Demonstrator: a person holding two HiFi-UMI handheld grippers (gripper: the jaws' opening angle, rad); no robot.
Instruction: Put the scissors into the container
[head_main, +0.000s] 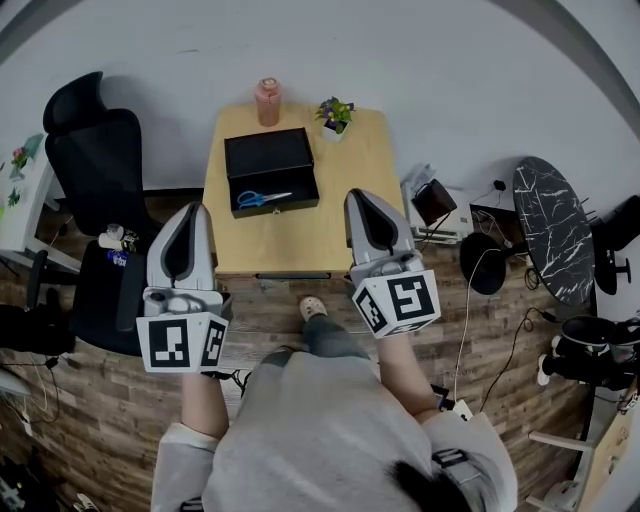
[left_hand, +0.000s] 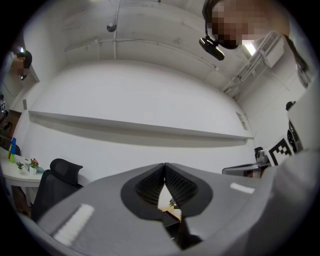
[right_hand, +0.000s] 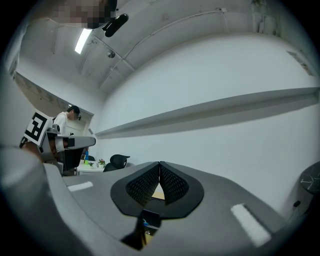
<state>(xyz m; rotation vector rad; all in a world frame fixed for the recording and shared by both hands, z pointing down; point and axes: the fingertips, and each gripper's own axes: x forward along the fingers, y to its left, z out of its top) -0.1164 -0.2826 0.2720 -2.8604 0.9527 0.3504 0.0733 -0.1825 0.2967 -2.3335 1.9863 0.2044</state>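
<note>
The blue-handled scissors (head_main: 262, 198) lie inside the open black container (head_main: 300, 190), which stands on the wooden table (head_main: 300, 245) with its lid raised at the back. Both grippers are held up over the table's near edge, well short of the container. My left gripper (head_main: 193, 210) is at the left and my right gripper (head_main: 363, 197) at the right. In the left gripper view the left gripper (left_hand: 164, 167) has its tips touching with nothing between them. The right gripper (right_hand: 159, 165) is likewise shut and empty in its own view. Both gripper views point mostly at the white wall.
A pink bottle (head_main: 267, 101) and a small potted plant (head_main: 335, 113) stand at the table's far edge. A black office chair (head_main: 95, 150) is left of the table. A round dark marble table (head_main: 553, 225), cables and devices sit on the floor at the right.
</note>
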